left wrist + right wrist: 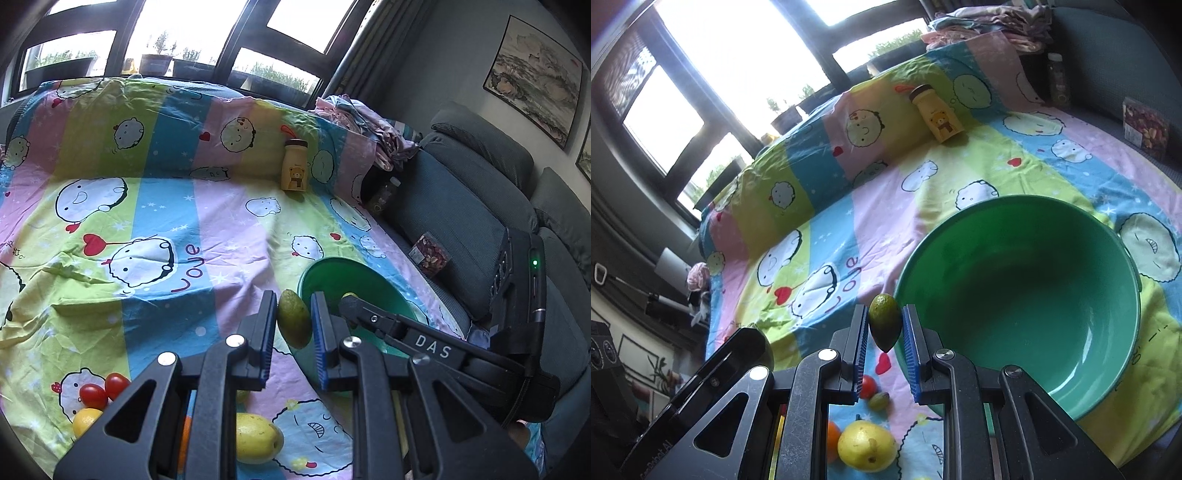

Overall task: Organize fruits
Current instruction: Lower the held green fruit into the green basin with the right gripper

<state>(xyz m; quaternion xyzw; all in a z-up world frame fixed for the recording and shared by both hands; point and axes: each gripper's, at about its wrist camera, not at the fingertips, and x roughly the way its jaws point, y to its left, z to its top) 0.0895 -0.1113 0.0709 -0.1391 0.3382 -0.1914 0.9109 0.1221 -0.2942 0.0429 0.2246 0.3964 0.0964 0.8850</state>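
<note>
Two black grippers with blue pads fill the near edge of both views. Left gripper (pixel 293 325) clamps a small green fruit (pixel 294 318) between its pads, narrow jaws. Right gripper (pixel 885 326) likewise pinches a second small green fruit (pixel 884 322), held just left of the green bowl (pixel 1115 354), which holds nothing. Below, on the striped cartoon bedsheet (pixel 159 206), lie a yellow pear (pixel 866 446), an orange (pixel 833 439), cherry tomatoes (pixel 99 389) and a lemon (pixel 85 421). Far off, a yellow bear bottle (pixel 294 165) stands upright.
</note>
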